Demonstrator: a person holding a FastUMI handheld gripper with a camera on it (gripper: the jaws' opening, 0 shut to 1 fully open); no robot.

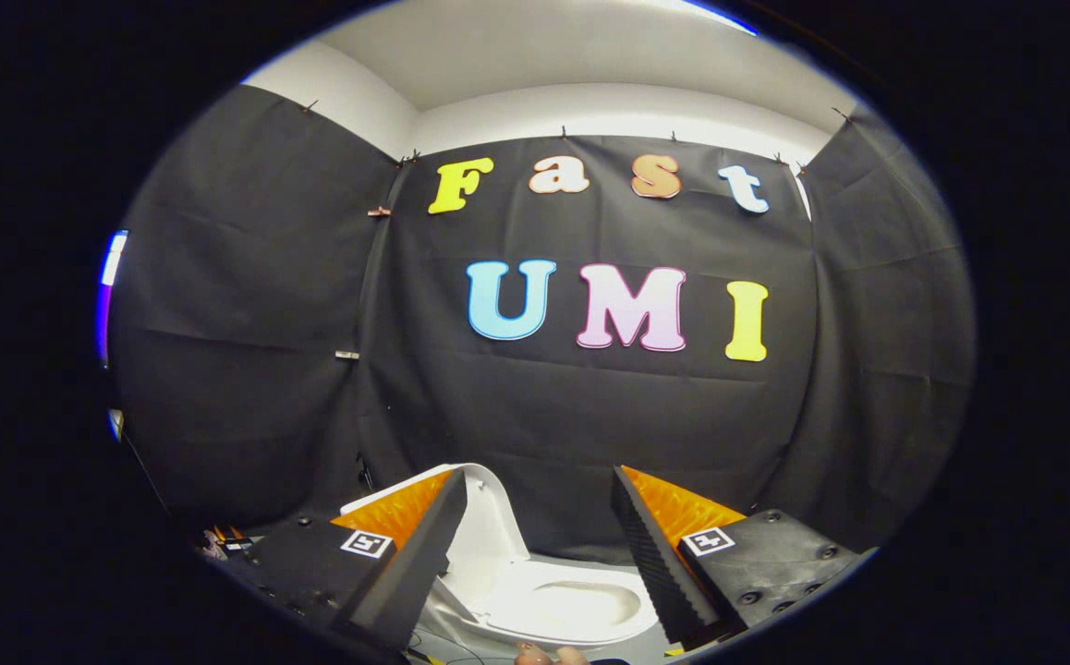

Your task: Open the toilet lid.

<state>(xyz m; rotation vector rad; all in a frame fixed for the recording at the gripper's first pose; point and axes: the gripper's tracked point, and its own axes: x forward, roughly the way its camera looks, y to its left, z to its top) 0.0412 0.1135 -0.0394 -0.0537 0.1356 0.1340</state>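
lid already up beside bowl; my gripper spread, empty above toilet; looks done, just back off

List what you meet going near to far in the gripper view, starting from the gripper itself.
Gripper, jaws open and holding nothing → toilet bowl between and just beyond the jaws → raised toilet lid, standing upright behind the bowl → black cloth wall at the back.
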